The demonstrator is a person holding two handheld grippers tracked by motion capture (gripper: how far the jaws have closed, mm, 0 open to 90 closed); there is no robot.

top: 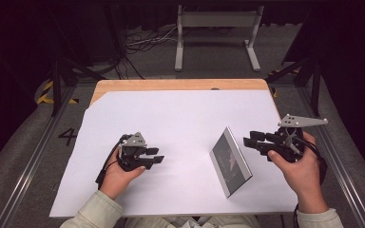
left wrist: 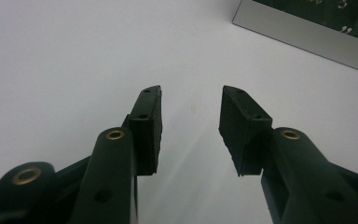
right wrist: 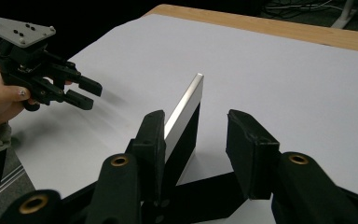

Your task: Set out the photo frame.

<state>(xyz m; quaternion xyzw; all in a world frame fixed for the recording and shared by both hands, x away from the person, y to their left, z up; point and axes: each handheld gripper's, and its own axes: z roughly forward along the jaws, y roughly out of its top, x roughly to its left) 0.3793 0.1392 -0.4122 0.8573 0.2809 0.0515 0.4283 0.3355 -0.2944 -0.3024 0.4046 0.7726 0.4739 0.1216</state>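
A thin flat box (top: 230, 160) with silver sides and a dark face stands tilted on its long edge on the white sheet, right of centre. My right gripper (top: 248, 138) is open just right of the box's far end. In the right gripper view the box (right wrist: 186, 105) runs forward from beside the left jaw, and the gripper (right wrist: 196, 116) holds nothing. My left gripper (top: 158, 155) is open and rests low on the sheet, well left of the box, pointing toward it. Its own view has the open gripper (left wrist: 191, 93) over bare paper, with the box (left wrist: 303, 30) at the top right.
A white sheet (top: 180, 114) covers most of the wooden table (top: 180, 84). Beyond the table's far edge stand a white metal frame (top: 216, 21) and cables (top: 142, 40) on the floor. Dark struts flank both sides of the table.
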